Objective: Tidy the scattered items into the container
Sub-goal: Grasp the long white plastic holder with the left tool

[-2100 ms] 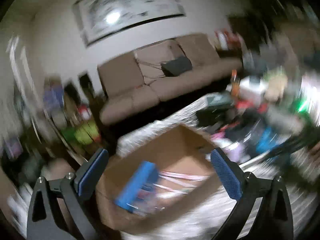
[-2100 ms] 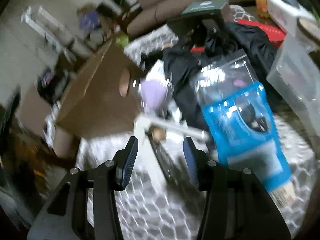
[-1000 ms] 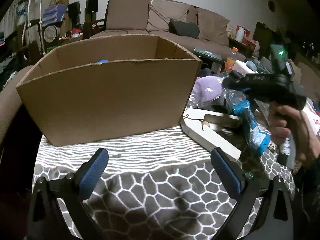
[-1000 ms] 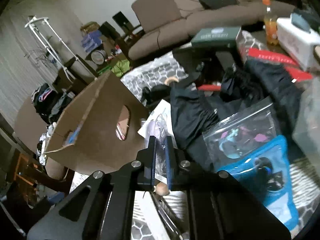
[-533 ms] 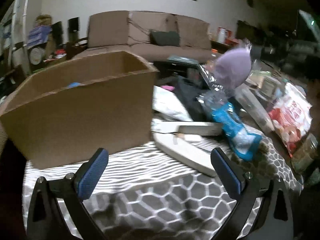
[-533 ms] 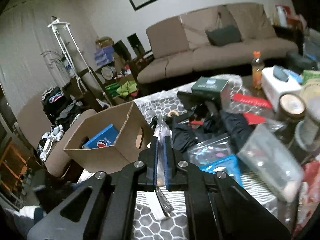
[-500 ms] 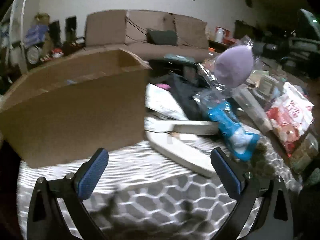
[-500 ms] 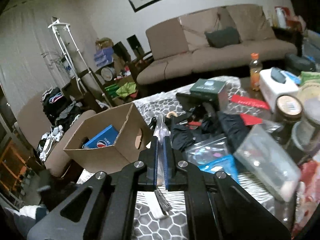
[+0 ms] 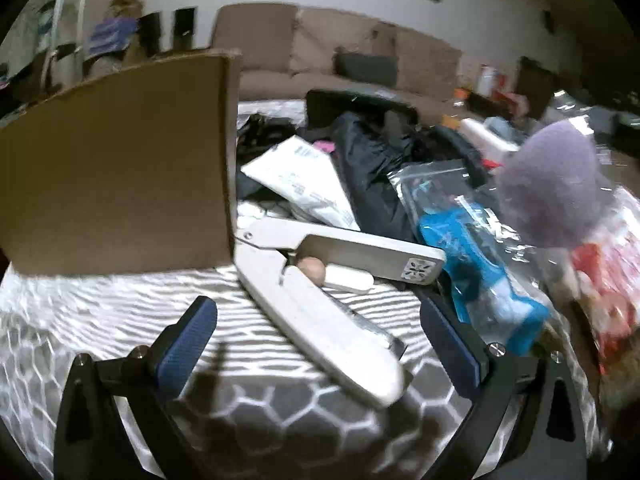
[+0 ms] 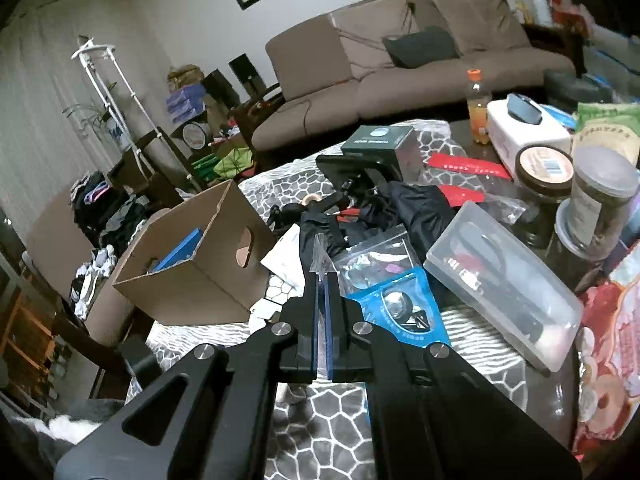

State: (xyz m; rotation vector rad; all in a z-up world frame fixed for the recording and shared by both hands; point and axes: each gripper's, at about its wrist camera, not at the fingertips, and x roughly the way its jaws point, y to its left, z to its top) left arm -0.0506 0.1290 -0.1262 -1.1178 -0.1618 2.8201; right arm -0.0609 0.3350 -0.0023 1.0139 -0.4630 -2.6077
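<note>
Patterned grey-white tablecloth (image 10: 332, 416) is carrying clutter beside a cardboard box (image 10: 192, 280); brown sofa (image 10: 400, 60) is lining the wall. Right gripper (image 10: 321, 280) is pinching a clear bag (image 10: 320, 256). Left gripper (image 9: 316, 316) is hanging wide apart, empty.

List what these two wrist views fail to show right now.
- Purple sponge in its clear bag: left view, smeared by motion; the right view shows only the bag's corner above the right gripper.
- Cardboard box: left view, its near wall hides the inside.
- Blue packet in the box: right view, mostly behind the wall, label unreadable.
</note>
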